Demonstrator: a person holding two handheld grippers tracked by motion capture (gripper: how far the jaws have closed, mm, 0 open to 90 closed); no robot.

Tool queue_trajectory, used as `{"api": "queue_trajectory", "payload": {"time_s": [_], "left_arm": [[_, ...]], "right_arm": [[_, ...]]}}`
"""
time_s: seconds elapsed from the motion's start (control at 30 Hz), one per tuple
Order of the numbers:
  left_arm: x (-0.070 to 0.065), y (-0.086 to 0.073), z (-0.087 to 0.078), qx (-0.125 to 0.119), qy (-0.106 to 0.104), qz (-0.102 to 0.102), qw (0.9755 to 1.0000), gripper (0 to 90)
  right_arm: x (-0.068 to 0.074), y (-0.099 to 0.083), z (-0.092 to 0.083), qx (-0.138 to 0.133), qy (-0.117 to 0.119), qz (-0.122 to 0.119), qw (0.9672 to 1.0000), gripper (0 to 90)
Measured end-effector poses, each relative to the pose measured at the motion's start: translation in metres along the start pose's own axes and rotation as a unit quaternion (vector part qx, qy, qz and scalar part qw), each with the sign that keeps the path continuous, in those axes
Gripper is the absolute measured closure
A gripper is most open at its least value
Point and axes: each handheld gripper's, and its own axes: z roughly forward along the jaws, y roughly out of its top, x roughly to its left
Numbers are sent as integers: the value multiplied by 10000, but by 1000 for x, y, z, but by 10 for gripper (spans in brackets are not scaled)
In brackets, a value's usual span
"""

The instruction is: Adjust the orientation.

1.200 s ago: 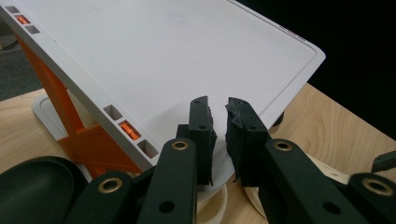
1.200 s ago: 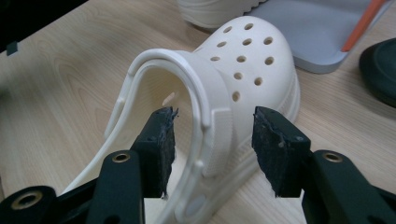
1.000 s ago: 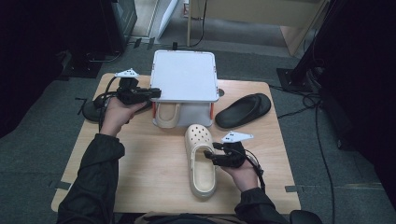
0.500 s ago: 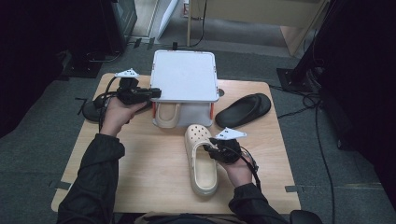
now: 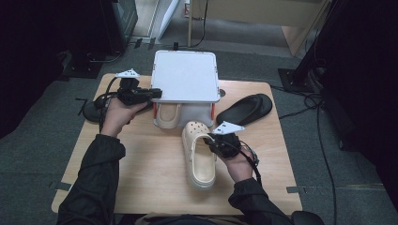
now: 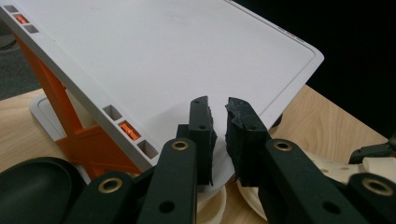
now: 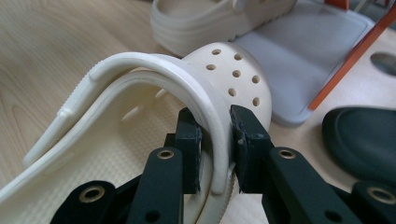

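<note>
**Clog strap gripped, rack shelf waiting**

Dark carpet and trailing cables surround a light wooden bench (image 5: pixel 141 187), and on it the work in hand looks like putting shoes away on a small rack.

The right gripper (image 7: pixel 215 135) has just been closing its jaws, and they now pinch the heel strap of the cream clog (image 5: pixel 201 154) between the pads, with the strap's band standing up through the narrow gap. In the high view the right gripper (image 5: pixel 220 143) sits at the clog's right side, near its perforated toe. My reading is that the grasp step is just complete and the lift is beginning.

The left gripper (image 6: pixel 218 135) has its jaws almost together, with nothing visible between them; whether the pads touch the white shelf top of the shoe rack (image 6: pixel 187 56) just beyond them I cannot tell. From above, the left gripper (image 5: pixel 141 93) rests at the rack's left edge, apparently steadying it.

Taking the shoe rack (image 5: pixel 185 77) as landmark: the gripped clog lies on the bench just in front of it, toe pointing at its lower shelf. A second cream clog (image 5: pixel 167 115) already sits under the rack's top. One black slipper (image 5: pixel 244 108) lies right of the rack, another black slipper (image 5: pixel 94 111) left of it, behind the left hand.

The next move likely calls for raising the clog by its strap without letting it swing, then sliding it toe-first into the free space beside its mate, between the orange uprights (image 6: pixel 79 135).
</note>
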Motion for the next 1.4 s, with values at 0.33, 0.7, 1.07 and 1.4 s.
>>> {"api": "queue_trajectory", "payload": {"time_s": [0.33, 0.7, 1.07, 1.4], "left_arm": [[0, 0, 0, -10, -14, -4, 10000, 805], [1, -1, 0, -26, -35, -9, 10000, 805], [-1, 0, 1, -17, -15, -10, 10000, 805], [0, 0, 1, -18, -23, -31, 10000, 805]], "right_arm": [[-18, 33, 19, -133, -241, -119, 9996, 747], [-35, 42, 56, 2, -486, -125, 9987, 732], [-38, 33, 57, 0, -163, 207, 9997, 595], [-33, 36, 21, -322, 116, 233, 9991, 622]]}}
